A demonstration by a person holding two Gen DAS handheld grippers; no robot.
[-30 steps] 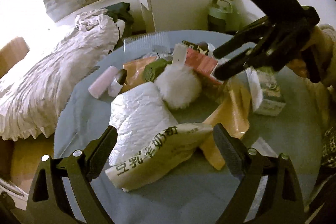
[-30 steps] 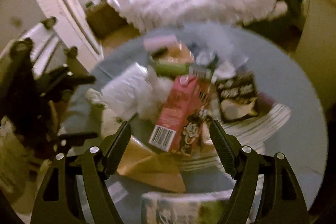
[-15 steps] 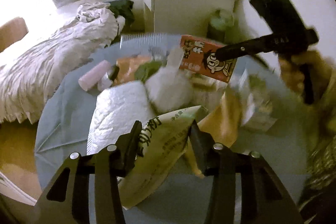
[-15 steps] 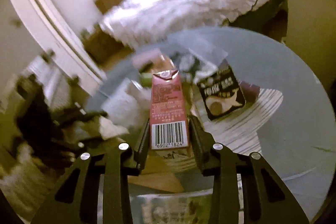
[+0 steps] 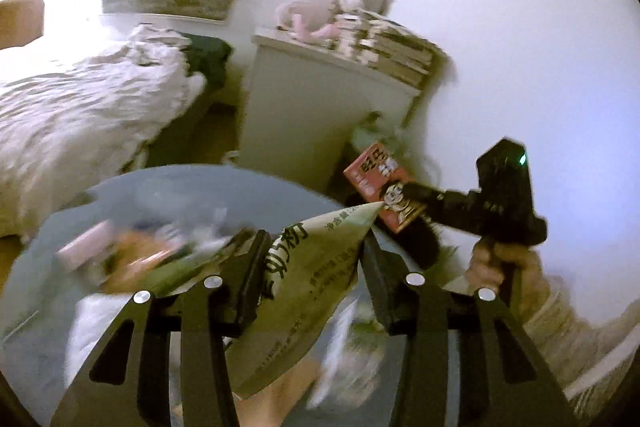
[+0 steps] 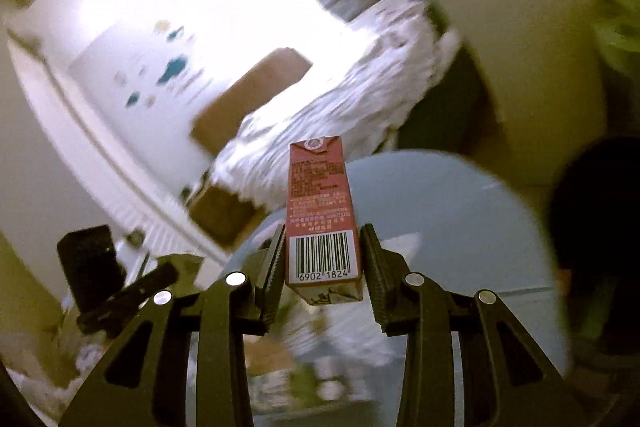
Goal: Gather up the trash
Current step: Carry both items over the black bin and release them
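Observation:
My left gripper (image 5: 314, 269) is shut on a pale milk-powder bag (image 5: 308, 279) with dark print, lifted above the round blue table (image 5: 168, 187). My right gripper (image 6: 322, 259) is shut on a red drink carton (image 6: 320, 211) with a barcode, held upright above the table (image 6: 440, 211). In the left wrist view the right gripper (image 5: 400, 193) holds the carton (image 5: 380, 183) past the table's far right edge. More trash (image 5: 132, 259) lies blurred on the table at the left.
A bed with a white cover (image 5: 80, 107) stands at the left. A white cabinet (image 5: 320, 107) with stacked books and soft toys is behind the table. A dark bin-like shape (image 6: 600, 227) is at the right of the right wrist view.
Both grippers closed on their items and lifted them off the table. The right gripper carried the carton up and right, past the table edge. The left raised the bag.

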